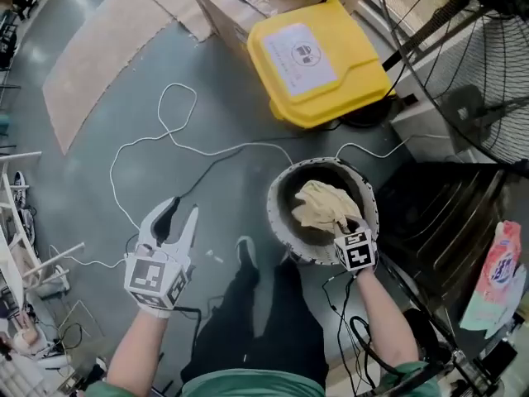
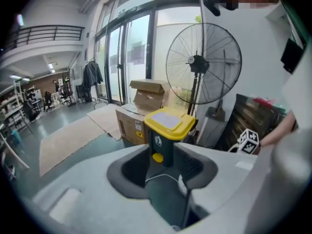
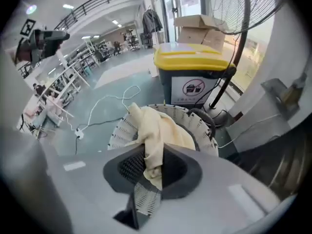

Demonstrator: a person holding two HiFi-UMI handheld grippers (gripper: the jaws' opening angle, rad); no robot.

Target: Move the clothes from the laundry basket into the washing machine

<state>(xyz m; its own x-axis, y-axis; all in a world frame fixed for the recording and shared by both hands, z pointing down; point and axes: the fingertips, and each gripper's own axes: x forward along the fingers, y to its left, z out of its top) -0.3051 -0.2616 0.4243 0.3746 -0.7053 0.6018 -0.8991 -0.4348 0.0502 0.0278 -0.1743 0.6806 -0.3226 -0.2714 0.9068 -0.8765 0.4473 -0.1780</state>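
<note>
Laundry basket (image 1: 274,213), cream cloth (image 1: 322,205) above, stands on grey floor (image 1: 83,188).

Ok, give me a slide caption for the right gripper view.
Right gripper shut on a cream cloth over the white laundry basket, yellow-lidded bin behind.

The white plastic left gripper (image 1: 183,207) sits in the lower left of the head view. Its jaws stand apart with nothing between them and point up the frame. Its black-and-white marker cube (image 1: 157,278) faces the camera, above the bare left forearm (image 1: 136,346). The white plastic right gripper (image 1: 347,230) lies right of centre and points steeply down, with the bare right forearm (image 1: 384,321) running to the lower edge. Its jaws are pinched on a fold of cream cloth (image 3: 151,130), which hangs between the dark pads.
</note>
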